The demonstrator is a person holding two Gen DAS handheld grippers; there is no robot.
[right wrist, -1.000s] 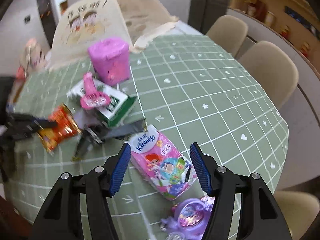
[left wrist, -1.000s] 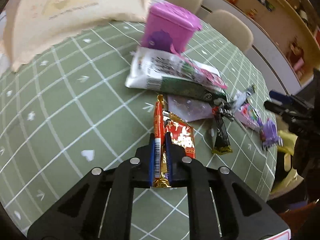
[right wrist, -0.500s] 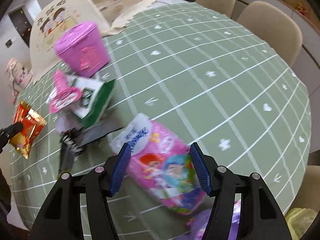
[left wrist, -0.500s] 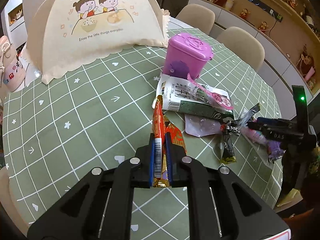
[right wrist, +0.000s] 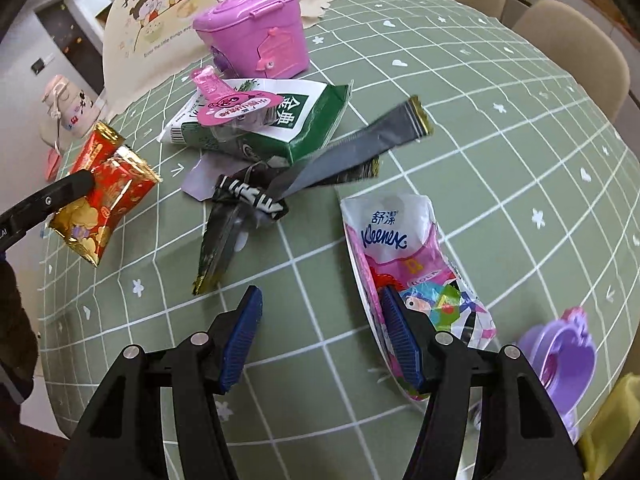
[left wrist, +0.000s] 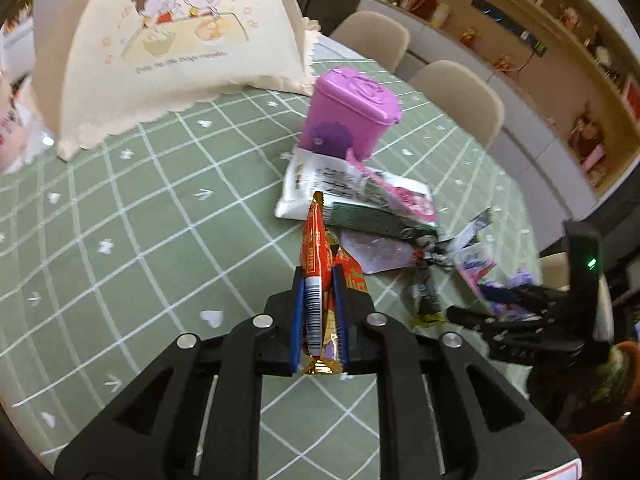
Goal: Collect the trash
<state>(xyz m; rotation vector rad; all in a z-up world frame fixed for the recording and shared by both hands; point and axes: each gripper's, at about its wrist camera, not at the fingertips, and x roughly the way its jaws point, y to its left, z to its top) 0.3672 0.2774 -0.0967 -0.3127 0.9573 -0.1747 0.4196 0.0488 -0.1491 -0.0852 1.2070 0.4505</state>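
While my left gripper (left wrist: 319, 312) eases its jaws apart, the red-and-gold wrapper (left wrist: 318, 280) sits between the pads at lower centre, over the green tablecloth (left wrist: 140, 220). Beyond it lie a green-and-white packet (left wrist: 348, 196) and the pink bin (left wrist: 352, 114). My right gripper (right wrist: 320, 340) stands open — one pad beside the Kleenex pack (right wrist: 400, 248).

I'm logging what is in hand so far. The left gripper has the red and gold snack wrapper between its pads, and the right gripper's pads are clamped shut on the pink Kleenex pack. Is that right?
Not quite. The left gripper does have the red and gold snack wrapper between its pads, though its jaws are opening. The right gripper stands open: in the right wrist view, only one pad is against the pink Kleenex pack, with bare tablecloth between the pads.
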